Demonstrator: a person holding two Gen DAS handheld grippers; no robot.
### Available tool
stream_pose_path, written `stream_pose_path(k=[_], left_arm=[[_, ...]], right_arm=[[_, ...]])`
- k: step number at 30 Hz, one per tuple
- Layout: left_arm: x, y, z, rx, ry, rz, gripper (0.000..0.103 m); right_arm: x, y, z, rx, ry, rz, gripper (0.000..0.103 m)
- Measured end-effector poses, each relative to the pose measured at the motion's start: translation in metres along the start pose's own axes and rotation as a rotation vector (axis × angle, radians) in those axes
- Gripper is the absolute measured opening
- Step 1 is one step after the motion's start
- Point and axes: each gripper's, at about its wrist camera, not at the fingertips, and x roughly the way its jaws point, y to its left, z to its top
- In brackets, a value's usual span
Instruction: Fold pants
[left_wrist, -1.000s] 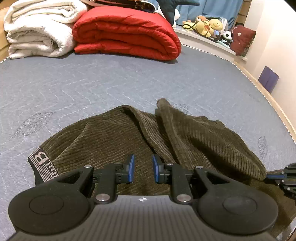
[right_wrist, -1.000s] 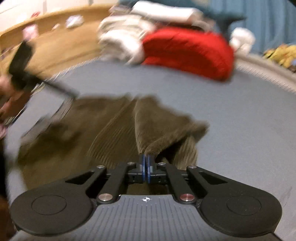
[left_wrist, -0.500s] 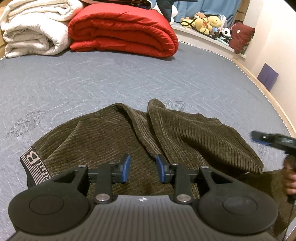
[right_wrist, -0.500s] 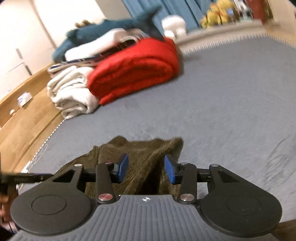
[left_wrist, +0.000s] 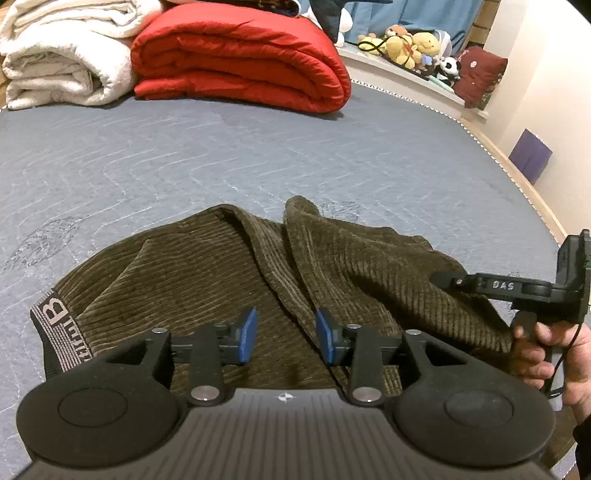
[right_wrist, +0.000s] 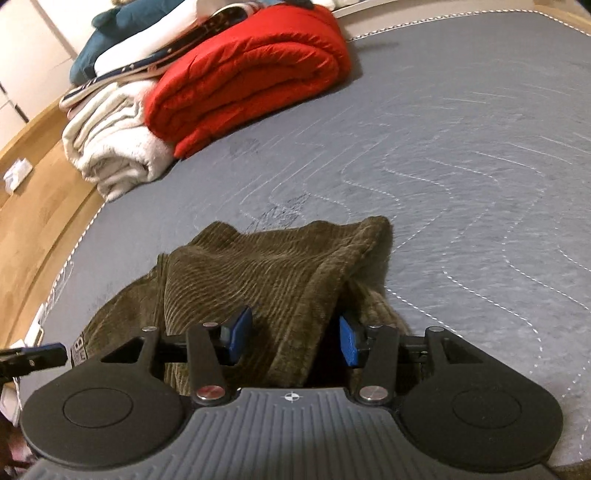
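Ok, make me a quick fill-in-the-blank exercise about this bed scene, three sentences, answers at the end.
1. The corduroy pants lie crumpled on a ____ mattress.
2. The folded blanket beside the white blanket is ____.
3. The grey waistband carries a large letter ____.

Missing words: grey; red; B

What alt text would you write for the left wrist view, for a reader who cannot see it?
The left gripper, its jaws opening and holding nothing, hovers over crumpled olive corduroy pants on a grey mattress. A hand holds the right gripper at the right edge.
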Motion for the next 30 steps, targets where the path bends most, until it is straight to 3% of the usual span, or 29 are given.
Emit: stream_pose_path(k=[5,9,13,20,30], left_arm=[[0.0,-0.003,-0.001,0.01,0.004,-0.005,0.043],[-0.001,-0.003,-0.002,0.008,0.004,-0.005,0.044],[-0.001,-0.003,-0.002,0.008,0.003,-0.006,0.046],[0.0,-0.004,-0.002,0.008,0.006,-0.002,0.048],[0.002,-0.006,-0.002,0.017,0.01,-0.004,0.053]], right_arm=[[0.001,0.008,-0.002,-0.038,0.008,-0.009,0.05],[-0.005,0.013,-0.003,-0.063,-0.028,-0.033,0.03],[-0.01,0.015,-0.001,-0.064,-0.071,-0.039,0.017],[-0.015,0.02,0.0,-0.083,-0.099,-0.026,0.014],[-0.007,0.029,-0.007,-0.169,-0.067,-0.082,0.014]])
